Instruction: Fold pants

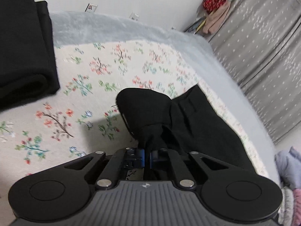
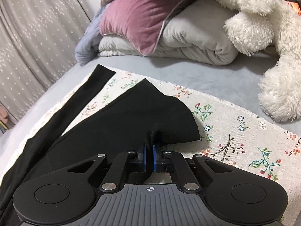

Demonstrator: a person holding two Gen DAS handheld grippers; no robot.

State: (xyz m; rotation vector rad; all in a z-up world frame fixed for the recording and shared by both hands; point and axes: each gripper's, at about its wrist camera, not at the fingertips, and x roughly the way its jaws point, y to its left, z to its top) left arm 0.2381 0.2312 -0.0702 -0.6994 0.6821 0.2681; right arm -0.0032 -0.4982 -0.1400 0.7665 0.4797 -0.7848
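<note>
Black pants (image 1: pixel 188 124) lie on a floral cloth (image 1: pixel 84 86) spread over the bed. In the left wrist view my left gripper (image 1: pixel 147 153) is shut on a bunched end of the pants, which rises in a rounded fold just ahead of the blue pads. In the right wrist view the pants (image 2: pixel 116 120) spread out to the left, with one narrow leg (image 2: pixel 79 101) running toward the far left. My right gripper (image 2: pixel 149 150) is shut on a pinched edge of the pants, the fabric puckered between its blue pads.
A folded black garment (image 1: pixel 24 49) lies at the far left on the cloth. Pillows and folded bedding (image 2: pixel 160 28) and a white plush toy (image 2: pixel 269 37) sit at the back right. A grey curtain (image 1: pixel 267 47) hangs past the bed's edge.
</note>
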